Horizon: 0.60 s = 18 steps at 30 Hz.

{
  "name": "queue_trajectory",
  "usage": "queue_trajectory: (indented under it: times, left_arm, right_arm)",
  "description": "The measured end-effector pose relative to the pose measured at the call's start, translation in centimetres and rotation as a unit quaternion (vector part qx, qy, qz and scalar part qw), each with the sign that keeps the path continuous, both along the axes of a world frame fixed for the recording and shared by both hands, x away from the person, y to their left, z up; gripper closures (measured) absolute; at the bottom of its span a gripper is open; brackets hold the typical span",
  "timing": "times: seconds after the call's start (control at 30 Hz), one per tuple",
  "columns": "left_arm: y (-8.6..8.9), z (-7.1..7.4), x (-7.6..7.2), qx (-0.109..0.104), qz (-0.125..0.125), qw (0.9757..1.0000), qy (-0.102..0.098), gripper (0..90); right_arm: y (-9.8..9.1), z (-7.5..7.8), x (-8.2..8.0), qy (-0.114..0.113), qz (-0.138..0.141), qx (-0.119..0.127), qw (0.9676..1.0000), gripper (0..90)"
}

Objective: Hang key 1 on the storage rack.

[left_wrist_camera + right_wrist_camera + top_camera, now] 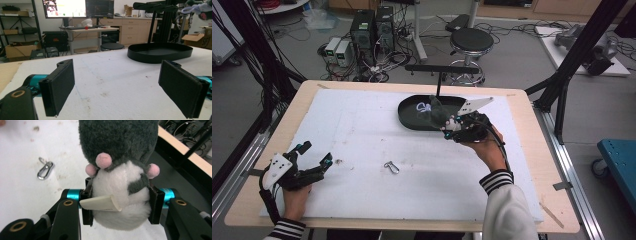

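Right gripper (121,206) clamps a plush toy (120,170) over the black tray (412,117). Left gripper (116,87) rests wide open, holding nothing, on the white mat (362,130).

Table (532,165) – white mat (362,125), tray (409,119), carabiner (391,167)

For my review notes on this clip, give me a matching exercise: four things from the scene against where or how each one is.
Things:
1. plush toy
2. carabiner
3. black tray
4. left hand-held gripper

States:
A. lying loose on the white mat
B. jaws apart, nothing between them
C. clamped in the right hand-held gripper
D. at the far side of the mat, with a post rising behind it

Pairs: 1-C, 2-A, 3-D, 4-B
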<state>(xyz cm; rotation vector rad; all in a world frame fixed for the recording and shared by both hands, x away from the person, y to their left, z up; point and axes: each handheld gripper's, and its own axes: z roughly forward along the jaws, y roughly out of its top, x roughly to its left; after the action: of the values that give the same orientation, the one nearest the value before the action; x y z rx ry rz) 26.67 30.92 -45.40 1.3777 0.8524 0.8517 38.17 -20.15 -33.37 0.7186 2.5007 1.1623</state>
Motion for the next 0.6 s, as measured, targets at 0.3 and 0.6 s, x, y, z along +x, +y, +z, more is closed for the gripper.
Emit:
queue_trajectory:
  times: [0.3, 0.6]
  left_arm:
    - [0.0, 0.0, 0.0, 0.000, 0.000, 1.0000, 0.001, 13.9]
    - [0.0, 0.0, 0.0, -0.001, 0.000, 1.0000, 0.001, 13.9]
  right_arm:
    - [-1.6, 0.9, 0.1, -0.016, -0.049, 0.017, 0.9985, 52.1]
    - [-2.8, 1.7, 0.4, -0.034, -0.085, 0.028, 0.9954, 52.1]
